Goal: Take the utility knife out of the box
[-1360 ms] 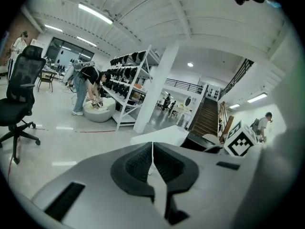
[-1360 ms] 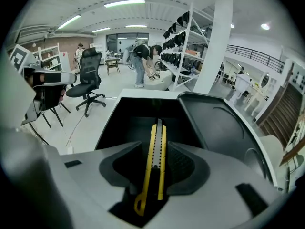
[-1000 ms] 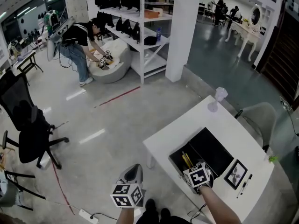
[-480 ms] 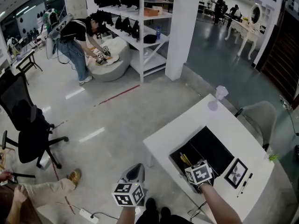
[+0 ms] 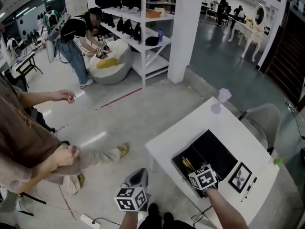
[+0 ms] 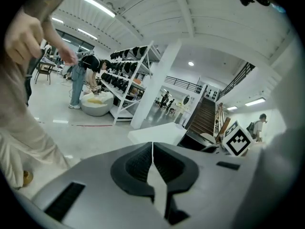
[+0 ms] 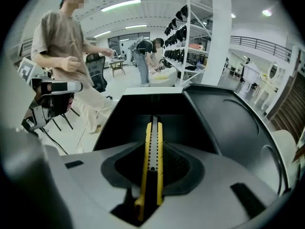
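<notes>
Right gripper (image 7: 152, 178): tipped down into the black box (image 5: 217, 151); jaws closing, pads seemingly meeting the knife's sides
Knife: utility knife (image 7: 152, 161) on edge at the box's near-left corner; long axis straight along that gripper's line
Left gripper (image 6: 152, 175): pinched together, empty; off the table, farther away
Change: right gripper unmoved; passer-by (image 5: 28, 147) now at left

head: high, steeply down | left, right: low, near | shared: box (image 5: 220, 151)
</notes>
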The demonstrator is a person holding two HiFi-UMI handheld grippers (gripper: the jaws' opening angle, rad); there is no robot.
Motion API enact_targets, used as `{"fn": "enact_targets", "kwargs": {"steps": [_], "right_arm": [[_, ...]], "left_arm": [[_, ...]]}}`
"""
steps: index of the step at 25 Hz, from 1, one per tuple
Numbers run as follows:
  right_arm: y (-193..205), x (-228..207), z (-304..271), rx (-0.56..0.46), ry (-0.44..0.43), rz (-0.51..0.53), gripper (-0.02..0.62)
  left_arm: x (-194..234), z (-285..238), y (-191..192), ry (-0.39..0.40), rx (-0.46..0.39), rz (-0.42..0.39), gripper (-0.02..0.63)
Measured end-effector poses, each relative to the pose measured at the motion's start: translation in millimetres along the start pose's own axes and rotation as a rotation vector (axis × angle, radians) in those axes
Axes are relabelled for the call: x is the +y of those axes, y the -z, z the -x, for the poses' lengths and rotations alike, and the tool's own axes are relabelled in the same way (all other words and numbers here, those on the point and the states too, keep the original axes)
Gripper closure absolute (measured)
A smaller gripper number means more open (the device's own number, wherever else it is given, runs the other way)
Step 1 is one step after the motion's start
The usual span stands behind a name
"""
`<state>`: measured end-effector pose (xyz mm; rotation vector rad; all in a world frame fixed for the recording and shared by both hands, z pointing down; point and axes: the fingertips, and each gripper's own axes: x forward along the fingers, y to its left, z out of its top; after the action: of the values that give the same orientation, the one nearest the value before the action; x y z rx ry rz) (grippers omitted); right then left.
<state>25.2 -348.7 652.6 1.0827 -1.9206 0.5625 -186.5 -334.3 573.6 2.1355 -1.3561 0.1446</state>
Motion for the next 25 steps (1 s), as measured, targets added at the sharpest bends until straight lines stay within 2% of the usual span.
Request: {"fn": "enact_targets", "kwargs": {"steps": [7,25], "right_arm": [[2.0,-1.1,4.8,-0.026,0.015,0.024,0.48],[-30.2,4.4,71.5,-0.328,-0.017,-0.116,0.482]], "left_arm": [[-2.1,2.4,-4.7,-0.011,-0.013,-0.016,0.59],[-39.3,5.9,-15.1,0.002,-0.04,-0.075,0.59]]}}
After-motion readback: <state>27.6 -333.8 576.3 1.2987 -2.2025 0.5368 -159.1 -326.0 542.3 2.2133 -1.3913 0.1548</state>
